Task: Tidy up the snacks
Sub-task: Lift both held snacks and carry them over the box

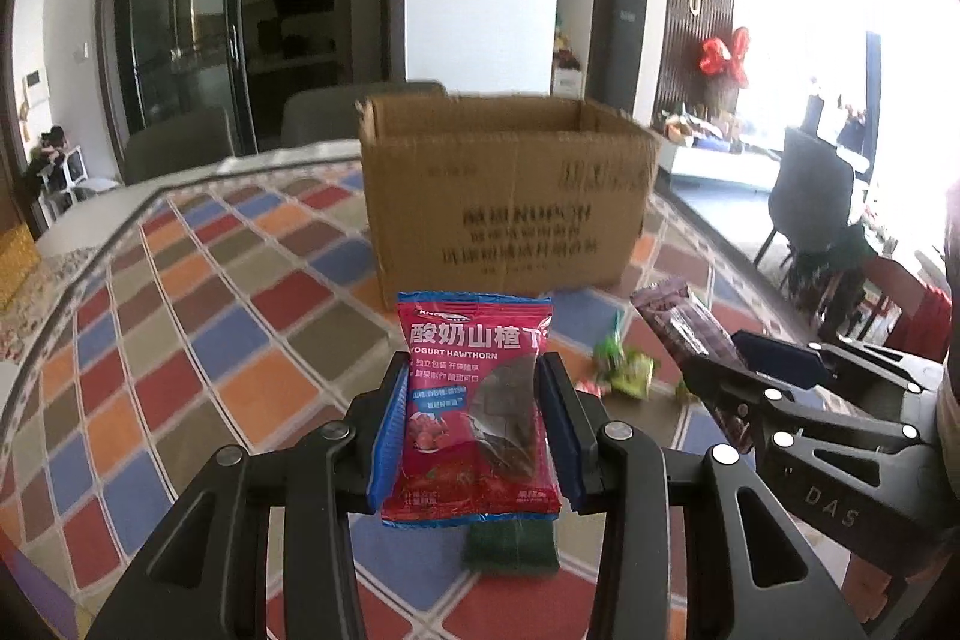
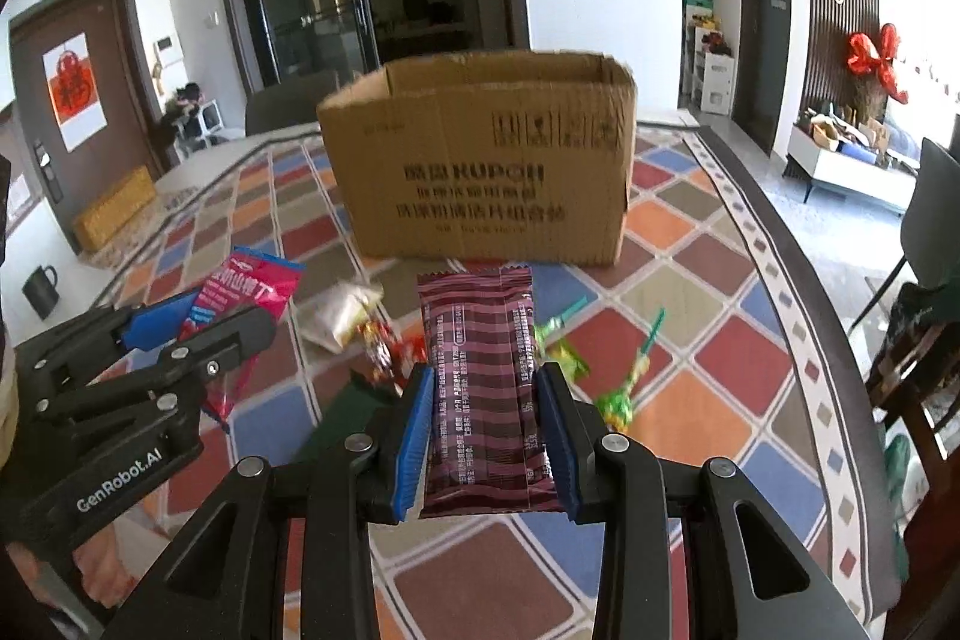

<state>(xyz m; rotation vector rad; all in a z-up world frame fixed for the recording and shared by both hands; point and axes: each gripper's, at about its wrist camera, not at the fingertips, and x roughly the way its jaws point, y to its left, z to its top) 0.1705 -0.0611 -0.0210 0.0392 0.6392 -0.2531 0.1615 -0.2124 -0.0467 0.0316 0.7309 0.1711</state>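
Note:
My left gripper (image 1: pixel 475 370) is shut on a red yogurt hawthorn packet (image 1: pixel 474 400) and holds it upright above the table. My right gripper (image 2: pixel 485 382) is shut on a maroon striped snack bar (image 2: pixel 480 388), also held above the table. An open cardboard box (image 1: pixel 504 196) stands ahead of both; it also shows in the right wrist view (image 2: pixel 480 160). The right gripper with its bar (image 1: pixel 690 328) shows at the right of the left wrist view. The left gripper with the red packet (image 2: pixel 246 292) shows at the left of the right wrist view.
Green candy wrappers (image 2: pixel 618 400), red candies (image 2: pixel 390 340) and a pale packet (image 2: pixel 339 316) lie loose on the checkered tablecloth (image 2: pixel 720 358). A dark green packet (image 1: pixel 510 544) lies under the left gripper. Chairs stand behind the table and at the right.

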